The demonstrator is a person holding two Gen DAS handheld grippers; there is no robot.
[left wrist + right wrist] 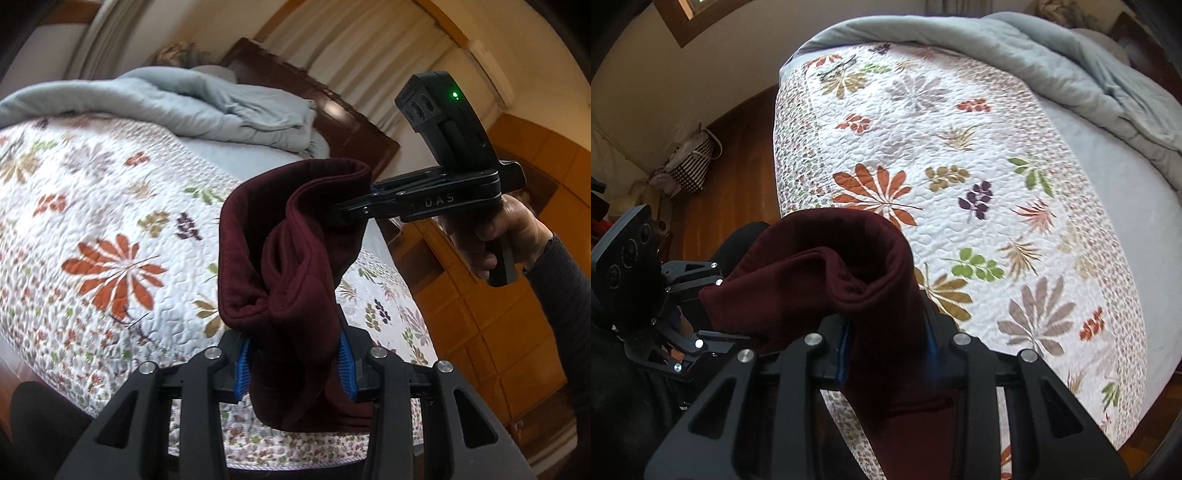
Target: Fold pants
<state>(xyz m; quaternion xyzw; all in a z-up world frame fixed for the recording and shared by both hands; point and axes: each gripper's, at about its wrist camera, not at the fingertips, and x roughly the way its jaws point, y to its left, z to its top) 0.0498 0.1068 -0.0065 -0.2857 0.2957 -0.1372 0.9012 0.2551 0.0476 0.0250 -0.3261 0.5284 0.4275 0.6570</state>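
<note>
The dark maroon pants (280, 258) hang in the air above the floral quilt (92, 206). My left gripper (295, 365) is shut on a bunched fold of them, blue pads on either side. My right gripper (354, 210) comes in from the right and is shut on the upper edge of the same cloth. In the right wrist view the pants (849, 266) rise from my right gripper (886, 354), shut on them, and stretch left to my left gripper (690, 314). The lower part of the pants hangs out of sight.
The bed's quilt (960, 147) fills the space under the pants. A bunched grey-blue duvet (192, 99) lies at the head end by a dark headboard (332, 118). Wooden floor (738, 177) and a striped bag (694, 166) lie left of the bed. Wooden cabinets (480, 314) stand right.
</note>
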